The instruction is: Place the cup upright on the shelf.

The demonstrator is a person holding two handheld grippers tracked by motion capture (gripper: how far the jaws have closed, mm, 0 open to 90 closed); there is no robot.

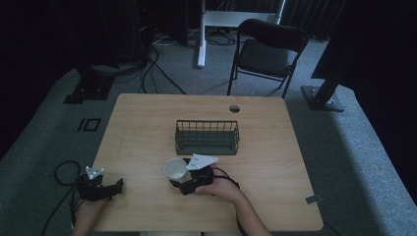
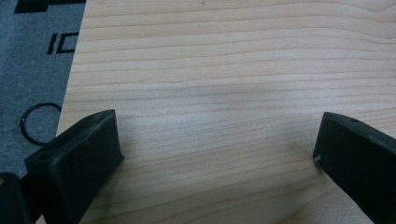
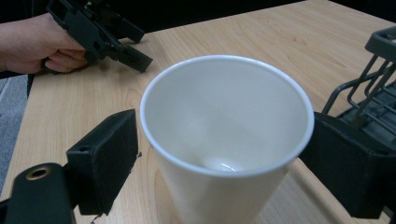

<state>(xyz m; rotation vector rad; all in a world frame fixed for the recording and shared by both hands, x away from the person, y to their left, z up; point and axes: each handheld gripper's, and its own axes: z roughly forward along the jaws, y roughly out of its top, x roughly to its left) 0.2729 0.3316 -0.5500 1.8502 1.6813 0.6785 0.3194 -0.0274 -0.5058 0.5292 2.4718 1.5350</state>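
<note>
the white cup (image 3: 226, 140) is bracketed by the right gripper (image 3: 219, 158) at six o'clock of the wire basket (image 1: 207, 137), jaws spread, not yet pinching. closing is needed next. the left gripper (image 2: 215, 158) is parked, spread wide.

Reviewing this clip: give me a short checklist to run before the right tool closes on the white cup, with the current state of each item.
1. Cup sits between the right tool's jaws: ok, one jaw on each side.
2. Right tool open: ok; a gap shows at the left jaw, while contact at the right jaw cannot be told.
3. Cup upright and empty: ok, in the right gripper view.
4. Wire basket apart from the cup: ok, it stands just behind it in the high view.
5. Left tool out of the way: ok, open over bare table near its left edge.
6. Grip depth on the cup wall: cannot tell.
</note>
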